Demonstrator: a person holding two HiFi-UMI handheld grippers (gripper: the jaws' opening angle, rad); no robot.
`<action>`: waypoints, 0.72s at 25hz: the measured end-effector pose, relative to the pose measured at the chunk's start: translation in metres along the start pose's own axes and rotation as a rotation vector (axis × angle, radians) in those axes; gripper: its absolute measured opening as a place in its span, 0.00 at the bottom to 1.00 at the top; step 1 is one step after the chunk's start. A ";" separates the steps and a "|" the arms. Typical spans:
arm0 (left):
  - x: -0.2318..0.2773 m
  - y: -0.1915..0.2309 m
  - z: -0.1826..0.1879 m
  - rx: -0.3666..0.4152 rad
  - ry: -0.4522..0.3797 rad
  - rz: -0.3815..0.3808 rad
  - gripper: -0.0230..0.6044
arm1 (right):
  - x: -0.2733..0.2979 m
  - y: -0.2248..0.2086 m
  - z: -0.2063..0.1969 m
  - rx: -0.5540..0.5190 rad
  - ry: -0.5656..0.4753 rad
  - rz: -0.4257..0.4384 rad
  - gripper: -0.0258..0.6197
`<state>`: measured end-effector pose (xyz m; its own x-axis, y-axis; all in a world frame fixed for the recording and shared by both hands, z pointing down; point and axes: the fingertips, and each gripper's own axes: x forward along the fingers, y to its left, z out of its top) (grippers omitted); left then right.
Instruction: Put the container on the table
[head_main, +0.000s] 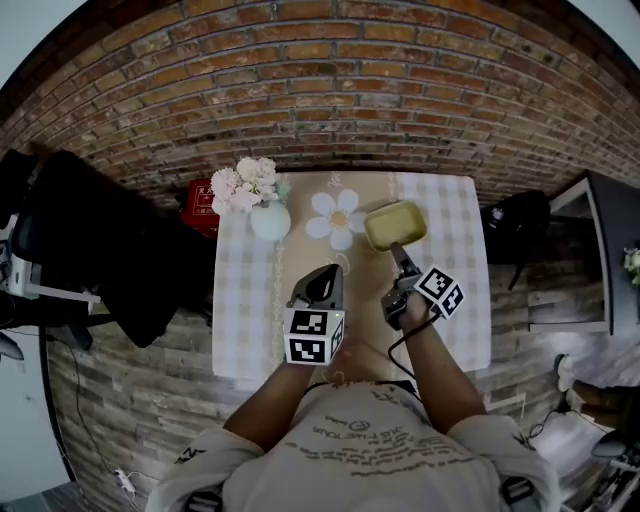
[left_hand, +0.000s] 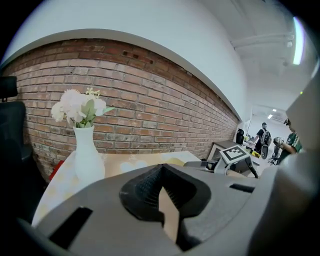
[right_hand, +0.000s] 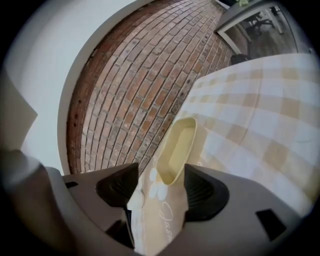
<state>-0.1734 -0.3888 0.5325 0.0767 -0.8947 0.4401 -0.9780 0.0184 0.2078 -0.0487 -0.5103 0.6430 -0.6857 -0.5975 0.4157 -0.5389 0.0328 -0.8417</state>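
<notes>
1. Nearest, the left gripper (left_hand: 161, 172) hangs over the near edge, jaws pressed together on nothing; I'd say it's parked out of the way
2. At its 2 o'clock, the right gripper (right_hand: 162, 172) shows jaws spread wide, pads clear
3. Just beyond, at 12 o'clock, the pale yellow rectangular plastic container (right_hand: 179, 150) sits flat on the checked-cloth table (head_main: 455, 300); placement looks done
4. Farthest, at 10 o'clock, the white vase of pale flowers (head_main: 268, 215) stands well apart

The container (head_main: 395, 225) sits on the table (head_main: 455, 300), right of the flower vase (head_main: 270, 220). Both stand near its far edge.
</notes>
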 end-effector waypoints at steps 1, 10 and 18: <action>-0.002 -0.003 0.001 0.005 -0.004 -0.005 0.04 | -0.006 0.002 0.000 -0.028 -0.007 -0.002 0.41; -0.031 -0.029 0.003 0.045 -0.028 -0.040 0.04 | -0.064 0.035 -0.007 -0.354 -0.084 -0.017 0.05; -0.062 -0.051 0.006 0.079 -0.058 -0.070 0.04 | -0.120 0.084 -0.018 -0.701 -0.184 0.011 0.04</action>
<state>-0.1297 -0.3373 0.4896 0.1358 -0.9170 0.3752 -0.9832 -0.0780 0.1652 -0.0204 -0.4213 0.5283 -0.6325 -0.7173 0.2921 -0.7619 0.5084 -0.4012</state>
